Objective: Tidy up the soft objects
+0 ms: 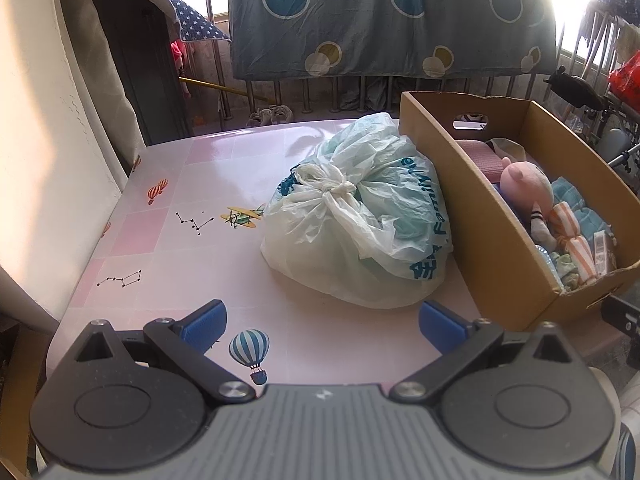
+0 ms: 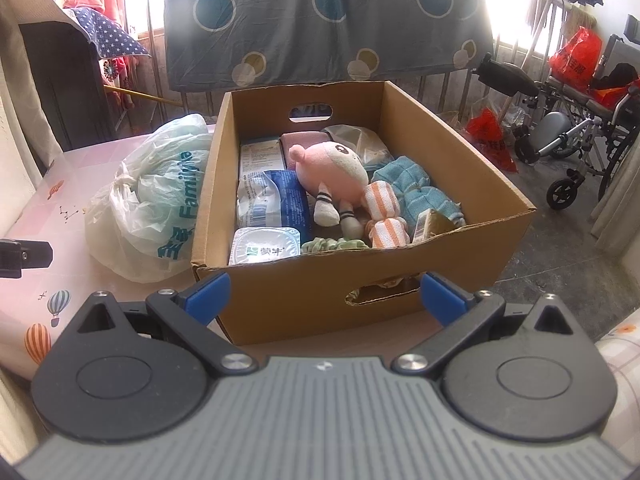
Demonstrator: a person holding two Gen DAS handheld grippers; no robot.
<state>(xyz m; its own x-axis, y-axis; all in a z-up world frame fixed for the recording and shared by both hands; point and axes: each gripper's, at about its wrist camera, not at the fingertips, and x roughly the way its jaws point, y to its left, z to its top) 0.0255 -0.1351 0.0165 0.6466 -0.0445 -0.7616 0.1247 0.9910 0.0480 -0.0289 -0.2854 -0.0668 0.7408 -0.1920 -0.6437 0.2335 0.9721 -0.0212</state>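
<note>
A cardboard box [image 2: 320,292] stands on the pink table [image 1: 168,248], filled with a pink plush toy [image 2: 332,168], orange-striped rolled cloths [image 2: 386,216], blue cloths [image 2: 416,186], a green scrunchie [image 2: 332,245] and food packets. The same box [image 1: 472,224] and plush toy [image 1: 524,184] appear at the right of the left wrist view. A knotted white plastic bag [image 1: 356,220] lies just left of the box. My left gripper [image 1: 322,326] is open, a little short of the bag. My right gripper [image 2: 324,296] is open in front of the box's near wall, holding nothing.
A grey dotted sheet [image 2: 320,20] hangs over a railing behind the table. A wheelchair [image 2: 580,136] and red bags [image 2: 488,136] stand on the floor at the right. A dark cabinet [image 1: 136,68] stands at the back left. The table's left half shows printed balloons and planes.
</note>
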